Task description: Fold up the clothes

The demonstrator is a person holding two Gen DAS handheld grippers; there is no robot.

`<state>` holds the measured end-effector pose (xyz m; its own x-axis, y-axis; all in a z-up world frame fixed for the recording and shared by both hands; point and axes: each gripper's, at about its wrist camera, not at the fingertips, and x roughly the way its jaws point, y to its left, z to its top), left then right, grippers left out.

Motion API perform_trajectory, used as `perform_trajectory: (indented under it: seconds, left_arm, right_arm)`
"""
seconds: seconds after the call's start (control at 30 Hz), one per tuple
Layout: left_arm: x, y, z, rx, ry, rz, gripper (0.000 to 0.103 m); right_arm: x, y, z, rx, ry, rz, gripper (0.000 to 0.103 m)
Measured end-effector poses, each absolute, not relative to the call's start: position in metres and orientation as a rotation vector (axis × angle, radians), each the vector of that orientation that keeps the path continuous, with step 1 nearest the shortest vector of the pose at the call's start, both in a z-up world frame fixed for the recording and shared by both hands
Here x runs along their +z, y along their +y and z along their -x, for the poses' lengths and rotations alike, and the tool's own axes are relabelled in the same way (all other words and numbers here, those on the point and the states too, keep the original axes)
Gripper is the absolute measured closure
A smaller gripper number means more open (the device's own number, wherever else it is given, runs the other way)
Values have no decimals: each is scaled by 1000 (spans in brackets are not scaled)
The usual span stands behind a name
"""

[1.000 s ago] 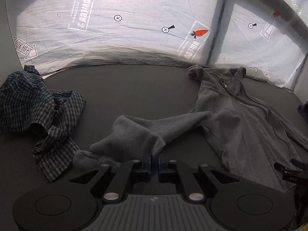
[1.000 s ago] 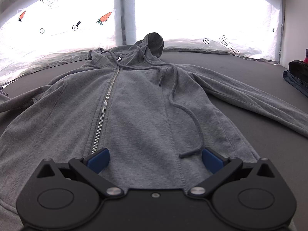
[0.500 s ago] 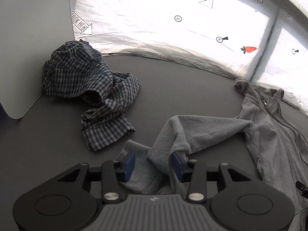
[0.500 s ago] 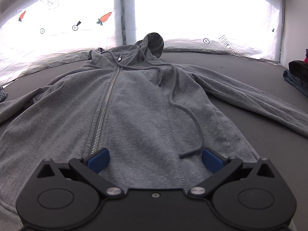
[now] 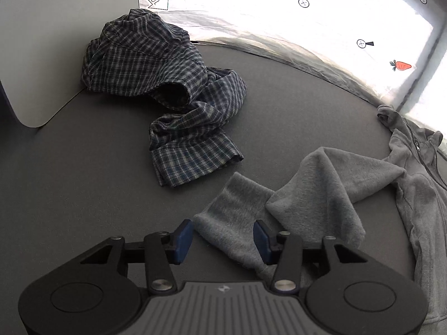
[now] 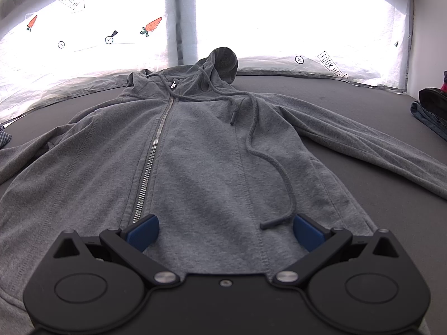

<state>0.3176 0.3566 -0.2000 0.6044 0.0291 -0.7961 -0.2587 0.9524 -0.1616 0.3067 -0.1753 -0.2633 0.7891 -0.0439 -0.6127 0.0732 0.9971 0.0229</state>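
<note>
Between my left tool (image 5: 220, 237) pads, now opening, lies the grey hoodie (image 6: 195, 150) sleeve (image 5: 240, 223), unpinched. Right tool (image 6: 225, 231) hangs wide open over its hem. Crumpled plaid shirt (image 5: 167, 95) crowds the desk (image 5: 83, 184) beyond.

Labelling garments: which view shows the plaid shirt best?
Left wrist view: the plaid shirt lies crumpled and fully visible on the grey table. The right wrist view catches only a sliver at its left edge.
</note>
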Motion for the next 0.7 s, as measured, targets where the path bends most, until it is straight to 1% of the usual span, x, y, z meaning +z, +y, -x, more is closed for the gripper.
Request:
perform_trajectory:
  seconds: [0.1, 0.13, 0.17, 0.2, 0.23, 0.37, 0.53, 0.7]
  left_arm:
    - [-205, 351, -327, 199, 937, 254, 53]
    - [-207, 348, -330, 213, 948, 241, 60]
    - [-206, 348, -329, 222, 945, 237, 68]
    - [-204, 348, -328, 231, 940, 234, 94]
    - [-202, 348, -326, 240, 935, 231, 100]
    - [-182, 361, -312, 309, 870, 271, 100]
    - [-133, 388, -280, 503, 731, 248, 100]
    - [-96, 408, -250, 639, 649, 212, 100]
  right_arm:
    - [-263, -176, -307, -62, 658, -46, 0]
    - [-263, -176, -306, -62, 658, -45, 0]
    - [-263, -176, -306, -62, 658, -45, 0]
    - [-263, -176, -306, -62, 658, -45, 0]
    - [-263, -176, -306, -62, 658, -45, 0]
    - [-263, -175, -306, -62, 659, -45, 0]
    - [-263, -175, -307, -63, 659, -45, 0]
    - [-263, -175, -306, -63, 659, -45, 0]
